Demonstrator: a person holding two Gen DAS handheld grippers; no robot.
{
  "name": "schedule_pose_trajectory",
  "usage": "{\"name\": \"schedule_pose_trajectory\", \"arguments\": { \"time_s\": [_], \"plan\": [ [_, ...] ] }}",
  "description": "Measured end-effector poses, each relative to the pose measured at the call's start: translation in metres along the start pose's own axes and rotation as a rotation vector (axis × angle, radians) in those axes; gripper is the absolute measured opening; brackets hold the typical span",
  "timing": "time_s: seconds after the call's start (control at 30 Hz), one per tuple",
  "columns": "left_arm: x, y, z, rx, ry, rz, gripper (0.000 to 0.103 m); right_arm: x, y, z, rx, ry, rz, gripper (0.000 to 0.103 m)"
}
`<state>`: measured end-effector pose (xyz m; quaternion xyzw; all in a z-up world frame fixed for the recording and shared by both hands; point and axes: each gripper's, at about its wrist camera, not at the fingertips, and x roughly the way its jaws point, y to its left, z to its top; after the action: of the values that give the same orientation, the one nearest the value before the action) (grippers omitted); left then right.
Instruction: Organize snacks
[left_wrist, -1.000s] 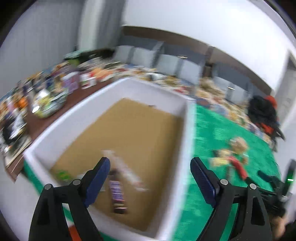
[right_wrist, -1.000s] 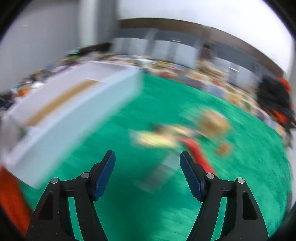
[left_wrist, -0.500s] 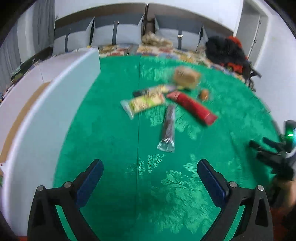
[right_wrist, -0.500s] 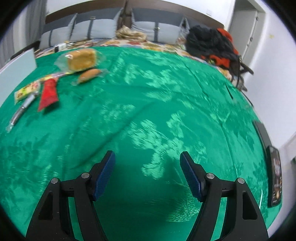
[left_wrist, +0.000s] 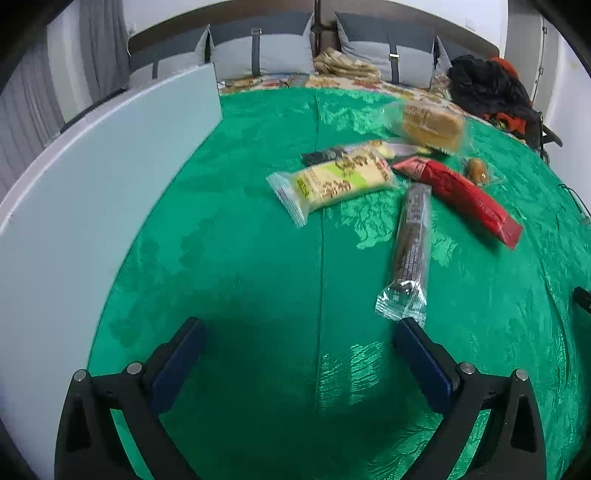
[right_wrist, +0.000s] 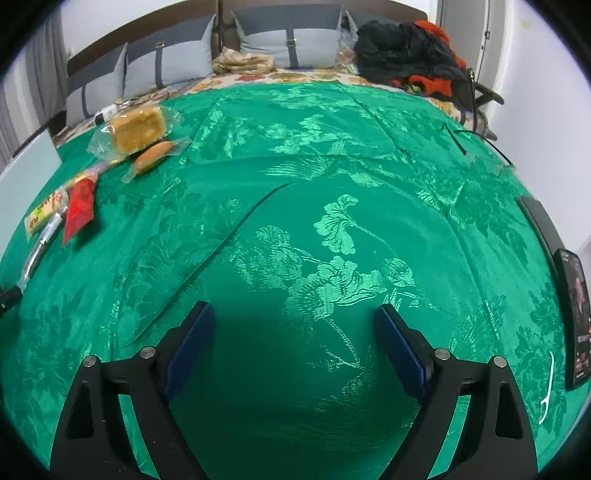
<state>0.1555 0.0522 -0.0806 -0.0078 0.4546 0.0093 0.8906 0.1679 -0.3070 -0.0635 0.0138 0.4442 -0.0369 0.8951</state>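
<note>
Left gripper (left_wrist: 297, 332): jaws spread wide with nothing between them, above bare cloth; they have just been opening.
Right gripper (right_wrist: 295, 321): jaws wide apart and empty; they too have just been opening.
Snacks versus left gripper: the dark long bar (left_wrist: 410, 251) lies ahead and to the right, its clear end just beside the right fingertip; whether they touch cannot be told.
Other snacks: the yellow-green wafer pack (left_wrist: 332, 181) lies further ahead; the red packet (left_wrist: 461, 195) lies right of the bar; the wrapped cake (left_wrist: 428, 125) and small bun (left_wrist: 476, 170) lie behind.
Snacks versus right gripper: the cluster lies well apart, at far left.
Box: white box wall (left_wrist: 92, 192) stands left of the snacks.
Surface: green patterned cloth (right_wrist: 332, 184), creased.
Room: grey cushions (right_wrist: 166, 66) behind; black and orange clothing (right_wrist: 402, 55) at back right; a phone (right_wrist: 576, 306) lies at the cloth's right edge.
</note>
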Motion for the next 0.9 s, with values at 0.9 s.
{"name": "schedule_pose_trajectory", "arguments": {
  "time_s": [0.9],
  "plan": [
    [0.0021, 0.0012, -0.0004, -0.005, 0.003, -0.008, 0.103, 0.0004, 0.0001, 0.0, 0.0, 0.001, 0.0, 0.091]
  ]
}}
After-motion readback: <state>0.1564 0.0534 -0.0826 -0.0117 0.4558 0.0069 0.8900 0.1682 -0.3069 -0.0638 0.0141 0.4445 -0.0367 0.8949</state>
